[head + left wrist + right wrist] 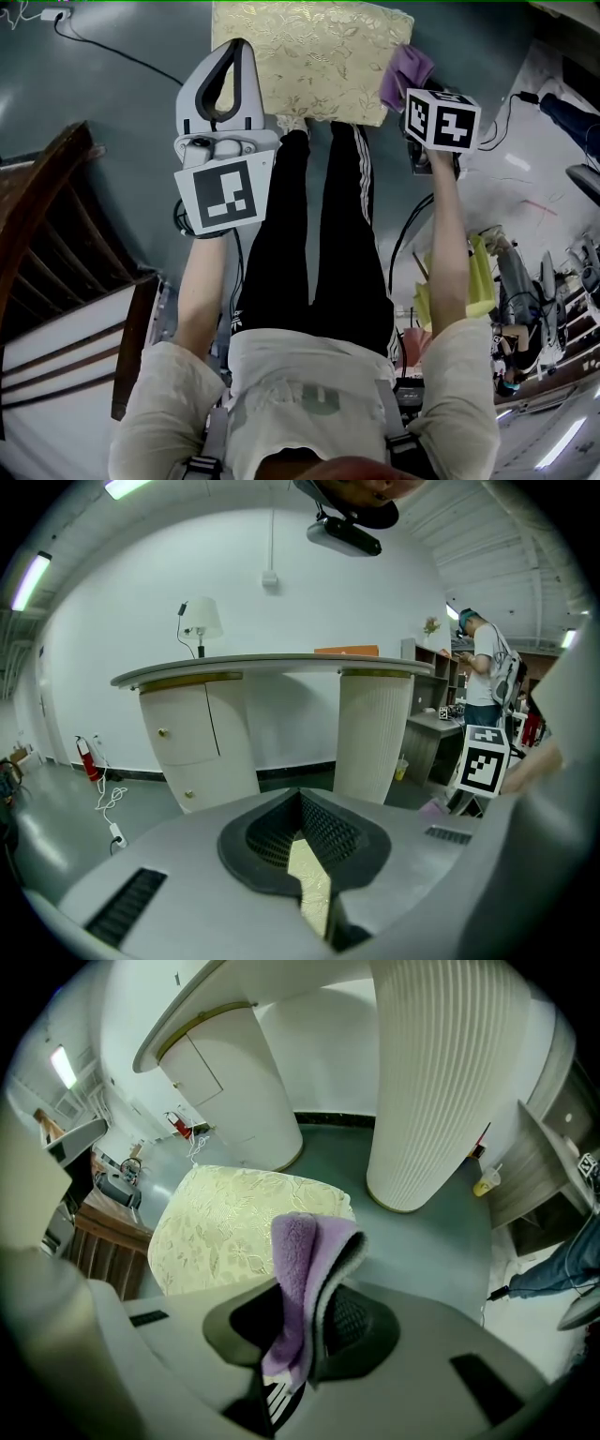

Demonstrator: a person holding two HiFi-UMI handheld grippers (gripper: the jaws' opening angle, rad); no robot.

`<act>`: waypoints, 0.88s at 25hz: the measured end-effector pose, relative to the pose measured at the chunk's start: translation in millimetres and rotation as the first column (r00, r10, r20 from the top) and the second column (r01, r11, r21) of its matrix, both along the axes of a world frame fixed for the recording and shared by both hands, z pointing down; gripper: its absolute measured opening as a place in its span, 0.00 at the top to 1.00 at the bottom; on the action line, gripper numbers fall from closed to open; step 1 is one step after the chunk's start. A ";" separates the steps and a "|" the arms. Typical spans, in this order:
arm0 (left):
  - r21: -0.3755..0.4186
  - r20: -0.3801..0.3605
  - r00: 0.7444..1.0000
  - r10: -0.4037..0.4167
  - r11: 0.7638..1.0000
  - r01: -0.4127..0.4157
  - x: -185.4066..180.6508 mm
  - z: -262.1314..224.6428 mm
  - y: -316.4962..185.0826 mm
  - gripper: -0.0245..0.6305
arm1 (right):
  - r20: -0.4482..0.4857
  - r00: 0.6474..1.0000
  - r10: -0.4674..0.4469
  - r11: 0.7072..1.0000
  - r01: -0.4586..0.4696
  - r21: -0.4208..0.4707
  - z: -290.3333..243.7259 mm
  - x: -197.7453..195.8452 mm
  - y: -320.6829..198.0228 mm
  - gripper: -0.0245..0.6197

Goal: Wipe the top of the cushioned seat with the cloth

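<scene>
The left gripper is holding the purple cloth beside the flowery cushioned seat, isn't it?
Not quite. It is the right gripper that holds the purple cloth beside the flowery cushioned seat. The right gripper view shows the cloth pinched between its jaws.

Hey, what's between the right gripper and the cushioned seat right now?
Only the purple cloth, pinched in the right gripper jaws and sticking out toward the cushioned seat. The right gripper view shows it.
</scene>
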State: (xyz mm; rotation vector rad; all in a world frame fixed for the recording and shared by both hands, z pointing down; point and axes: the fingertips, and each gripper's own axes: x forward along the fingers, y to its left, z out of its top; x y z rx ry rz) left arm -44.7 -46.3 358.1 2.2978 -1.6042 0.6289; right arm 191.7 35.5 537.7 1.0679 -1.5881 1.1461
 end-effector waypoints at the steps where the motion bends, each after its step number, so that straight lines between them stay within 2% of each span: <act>1: 0.001 0.000 1.000 -0.008 1.000 0.008 -2.2 -0.8 0.4 0.95 | 0.003 1.000 -0.001 1.000 0.001 -0.003 -0.1 -0.2 -0.2 0.82; 5: 0.006 0.001 0.999 -0.041 0.999 0.041 -18.4 -5.1 2.9 0.95 | 0.007 1.000 0.022 1.000 -0.022 -0.023 -4.3 -2.4 0.4 0.82; 8: 0.006 0.010 0.997 -0.077 0.997 0.077 -37.5 -4.3 7.8 0.95 | 0.048 0.999 -0.009 1.000 0.008 0.023 -25.3 -25.6 -6.2 0.82; 11: 0.000 0.022 0.993 -0.120 0.993 0.120 -61.2 -1.9 13.9 0.95 | 0.192 0.980 -0.050 0.996 0.036 0.077 -51.0 -88.6 -10.8 0.82; 15: 0.015 0.048 0.983 -0.175 0.985 0.175 -94.8 -7.6 25.8 0.95 | 0.389 0.913 -0.119 0.991 0.085 0.103 -68.1 -205.8 0.4 0.82; 18: 0.009 0.061 0.972 -0.225 0.974 0.225 -116.2 -7.8 36.2 0.95 | 0.465 0.871 -0.160 0.986 0.121 0.113 -68.9 -278.1 11.3 0.82; 22: 0.010 0.067 0.960 -0.273 0.962 0.273 -142.3 -6.7 44.7 0.95 | 0.508 0.843 -0.177 0.984 0.148 0.099 -54.8 -340.6 22.7 0.82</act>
